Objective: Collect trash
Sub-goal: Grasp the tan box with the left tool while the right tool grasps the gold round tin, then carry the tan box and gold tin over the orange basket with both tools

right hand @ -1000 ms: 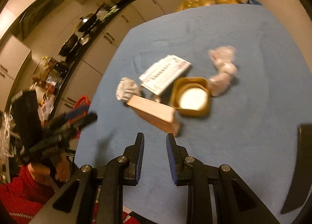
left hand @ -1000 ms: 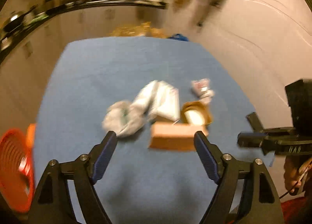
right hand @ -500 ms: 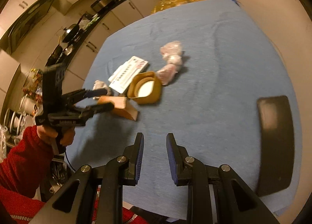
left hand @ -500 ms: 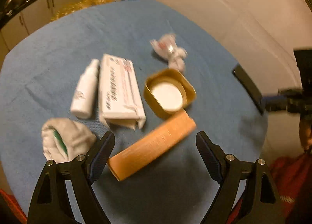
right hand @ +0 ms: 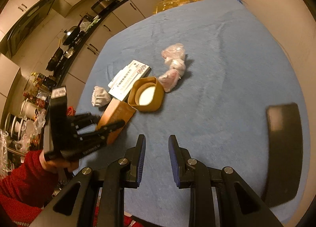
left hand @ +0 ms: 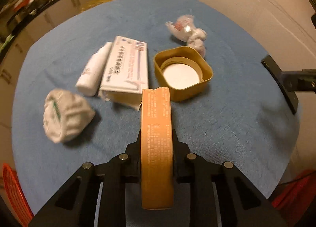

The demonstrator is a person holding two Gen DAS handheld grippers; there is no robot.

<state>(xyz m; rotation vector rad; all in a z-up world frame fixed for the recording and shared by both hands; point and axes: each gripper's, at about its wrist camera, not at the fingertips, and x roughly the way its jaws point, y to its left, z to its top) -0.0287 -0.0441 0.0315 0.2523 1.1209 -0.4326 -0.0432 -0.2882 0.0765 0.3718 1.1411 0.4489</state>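
The orange box (left hand: 156,140), loose between spread jaws half a second ago, is now pinched by the left gripper (left hand: 157,142), just before the tin (left hand: 205,73). Its near end is cut off. The right gripper (right hand: 157,156) is held slightly parted, empty.

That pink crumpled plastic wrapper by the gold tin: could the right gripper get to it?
Probably yes. The right gripper is open and empty, and only bare blue cloth lies between it and the pink crumpled plastic wrapper.
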